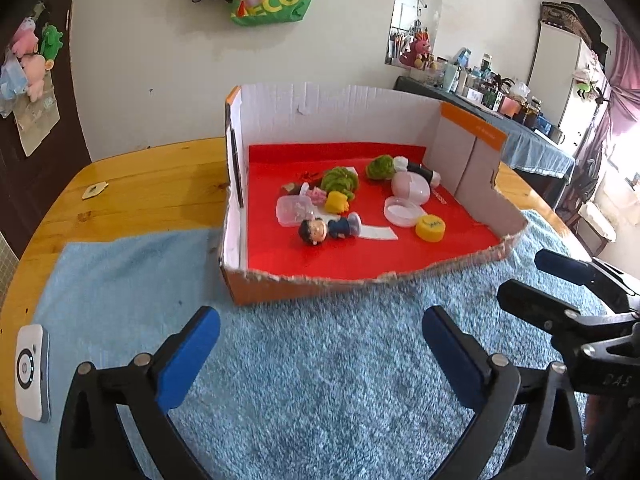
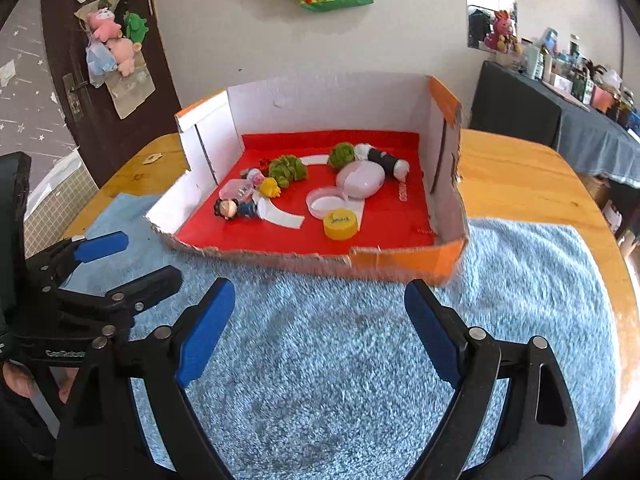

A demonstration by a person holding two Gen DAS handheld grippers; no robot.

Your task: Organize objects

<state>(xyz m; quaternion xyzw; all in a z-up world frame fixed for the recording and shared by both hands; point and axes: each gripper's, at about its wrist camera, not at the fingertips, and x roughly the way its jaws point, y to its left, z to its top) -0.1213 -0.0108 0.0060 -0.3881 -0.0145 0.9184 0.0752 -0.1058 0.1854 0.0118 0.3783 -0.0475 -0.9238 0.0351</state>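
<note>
A torn cardboard box with a red floor sits on the blue towel ahead of both grippers. Inside lie a dark-haired figurine, a yellow cap, a pink capsule, a clear round lid, a clear tub, a small yellow toy and two green fuzzy pieces. My left gripper hangs open over the towel, empty. My right gripper is open beside it, also empty.
The towel lies on a wooden table. A white device rests at the towel's left edge, and a paper scrap sits on the wood. A cluttered side table stands at the right.
</note>
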